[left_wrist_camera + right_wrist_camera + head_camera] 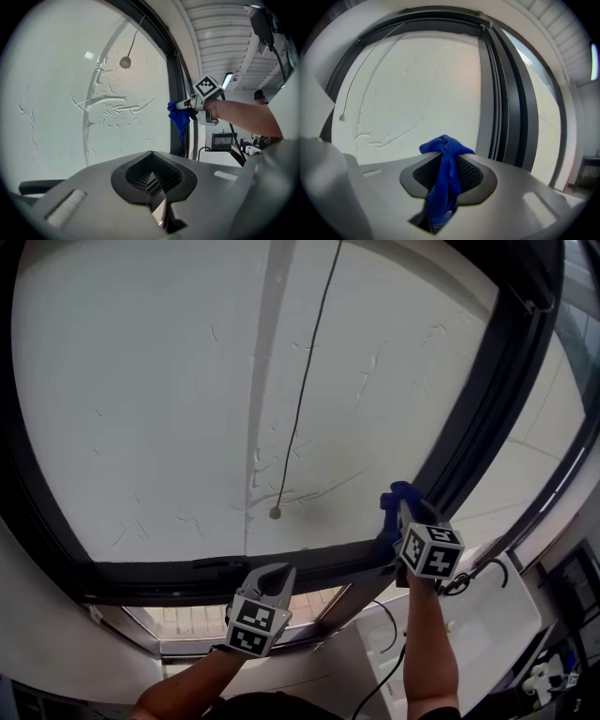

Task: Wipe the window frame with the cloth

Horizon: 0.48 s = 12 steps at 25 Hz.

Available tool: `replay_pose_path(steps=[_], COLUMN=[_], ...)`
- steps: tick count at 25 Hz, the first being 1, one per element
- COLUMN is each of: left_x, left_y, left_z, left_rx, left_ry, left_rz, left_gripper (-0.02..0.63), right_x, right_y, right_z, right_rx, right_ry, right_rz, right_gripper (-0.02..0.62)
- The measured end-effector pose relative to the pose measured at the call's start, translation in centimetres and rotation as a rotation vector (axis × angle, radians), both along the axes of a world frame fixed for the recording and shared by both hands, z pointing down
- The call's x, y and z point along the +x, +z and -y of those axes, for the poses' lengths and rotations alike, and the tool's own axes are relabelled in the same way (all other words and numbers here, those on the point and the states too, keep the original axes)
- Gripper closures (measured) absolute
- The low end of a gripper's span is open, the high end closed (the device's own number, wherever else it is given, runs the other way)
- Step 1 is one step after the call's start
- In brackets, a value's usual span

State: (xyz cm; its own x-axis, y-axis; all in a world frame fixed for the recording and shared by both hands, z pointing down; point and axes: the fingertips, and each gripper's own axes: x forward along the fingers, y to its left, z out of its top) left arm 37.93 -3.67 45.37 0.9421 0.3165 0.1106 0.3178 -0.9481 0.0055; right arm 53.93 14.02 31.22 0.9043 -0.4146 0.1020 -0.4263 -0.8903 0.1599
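Your right gripper (pixel 397 510)'s jaws pinch the cloth (pixel 391 497) by one fold at the window frame (pixel 473 423)'s lower right corner, your left gripper (pixel 273 577)'s pressed together empty; hard rubbing could tug it loose.

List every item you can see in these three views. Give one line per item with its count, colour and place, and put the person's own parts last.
window frame: one, dark grey, runs around the white panel.
white panel: one, white and creased, fills the frame.
pull cord: one, thin and dark, hangs in front of the panel and ends in a small knob.
cloth: one, blue, bunched in the right gripper's jaws at the frame's lower right corner.
left gripper: one, grey with a black-and-white marker cube, low beside the bottom rail, jaws together on nothing.
right gripper: one, grey with a marker cube, jaws clamped on the cloth.
forearms: two, bare, reach up from the bottom edge.
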Motion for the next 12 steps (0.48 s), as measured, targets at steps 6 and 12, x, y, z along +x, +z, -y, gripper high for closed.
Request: replay_pose_path(steps=[6, 12], left_x=[0.0, 0.7], left_y=[-1.8, -3.2], left_z=[0.0, 0.7], left_rx=[-0.007, -0.011], left_ry=[0.008, 0.001], left_rz=[-0.033, -0.056], left_gripper=[0.614, 0.614], right_x=[0.2, 1.2], right_y=[-11.3, -20.4], right_z=[-0.1, -1.1], right_rx=[0.008, 0.019], right_ry=[-0.014, 0.003], right_rz=[-0.161, -0.29], right_gripper=[0.497, 0.497])
